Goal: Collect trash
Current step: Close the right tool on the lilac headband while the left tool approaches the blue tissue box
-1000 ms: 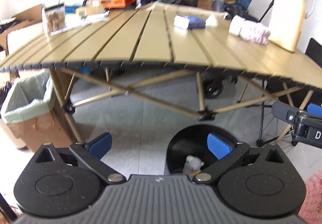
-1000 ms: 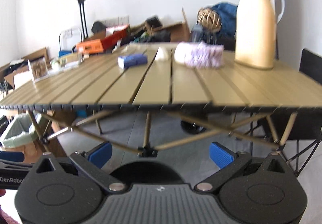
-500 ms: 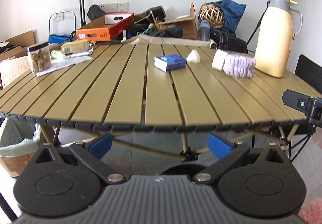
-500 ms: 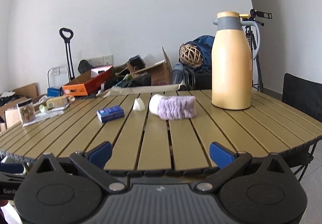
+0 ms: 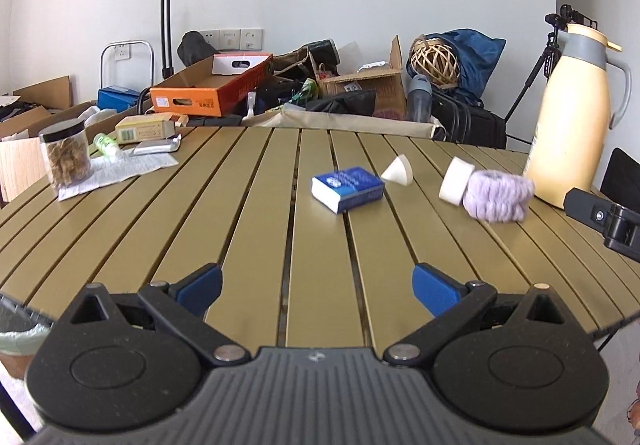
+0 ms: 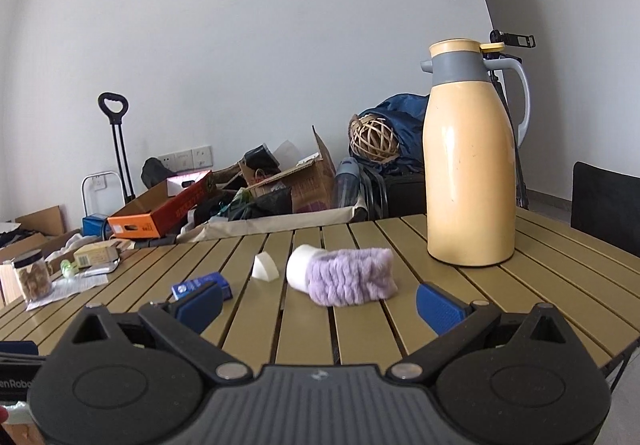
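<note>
Left gripper: the black two-finger left gripper with blue pads (image 5: pixel 316 287) hangs over the near edge of the olive slatted folding table (image 5: pixel 248 229); its jaws are spread wide and empty.
Right gripper: the black two-finger right gripper with blue pads (image 6: pixel 320 305) is level with the table's near edge, jaws released and grasping nothing; part of it also shows at the right edge of the left wrist view.
Blue box: a small blue and white cardboard box (image 5: pixel 347 188) lies flat near the table's middle, well ahead of the left gripper; in the right wrist view it sits just behind the right gripper's left pad (image 6: pixel 200 304).
White wedge: a small white wedge-shaped piece (image 5: pixel 397 169) lies just beyond the box, apart from it.
Purple roll: a white cylinder wrapped in fuzzy lilac knit (image 6: pixel 345 280) lies on its side between the wedge and the jug.
Jug: a tall cream thermos jug with grey collar and handle (image 6: pixel 470 181) stands upright at the table's right.
Far left of table: a clear jar with a black lid and brown contents (image 5: pixel 67 157) stands on a sheet of white paper (image 5: pixel 120 169).
Bin: a green-lined bin rim (image 5: pixel 18 339) shows below the table's left edge.
</note>
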The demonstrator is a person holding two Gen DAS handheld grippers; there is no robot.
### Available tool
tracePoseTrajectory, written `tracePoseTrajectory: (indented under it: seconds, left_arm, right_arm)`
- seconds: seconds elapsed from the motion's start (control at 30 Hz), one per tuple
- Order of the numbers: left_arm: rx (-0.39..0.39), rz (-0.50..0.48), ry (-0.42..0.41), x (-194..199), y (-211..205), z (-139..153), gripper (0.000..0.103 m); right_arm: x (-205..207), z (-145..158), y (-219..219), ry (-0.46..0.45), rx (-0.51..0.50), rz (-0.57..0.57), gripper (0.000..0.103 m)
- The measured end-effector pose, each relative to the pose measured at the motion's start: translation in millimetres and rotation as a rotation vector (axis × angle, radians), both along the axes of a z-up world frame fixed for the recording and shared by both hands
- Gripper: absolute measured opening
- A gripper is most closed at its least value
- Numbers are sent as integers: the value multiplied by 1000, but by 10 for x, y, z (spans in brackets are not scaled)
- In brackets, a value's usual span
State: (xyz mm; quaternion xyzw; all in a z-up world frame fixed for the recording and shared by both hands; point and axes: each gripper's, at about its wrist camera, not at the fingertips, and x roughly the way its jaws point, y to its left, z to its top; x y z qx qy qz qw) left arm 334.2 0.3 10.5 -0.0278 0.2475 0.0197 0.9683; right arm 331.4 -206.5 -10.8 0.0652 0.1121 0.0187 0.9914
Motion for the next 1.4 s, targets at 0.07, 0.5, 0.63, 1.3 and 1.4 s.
tracePoseTrajectory:
  seconds: [0.07,0.5,0.63,1.3,1.4]
  left_arm:
    - [4,-1,-3,108,-11,24,103]
    - [-13,2,8,786,-34,24,103]
    - [-22,9,17,976,-12,24,103]
    - [-19,31,86,1478,-9,-175,103]
    - [-12,29,94,1484,-41,-199,103]
  right_arm:
    - [114,7,-7,-1,6,-5,103]
    - [1001,-95,-156,112,127,-73,103]
    - [1320,-135,-123,186,126,-104,103]
    - [2166,-455,-58,398,86,-148,103]
    - [2163,-466,-70,401,84,-137,103]
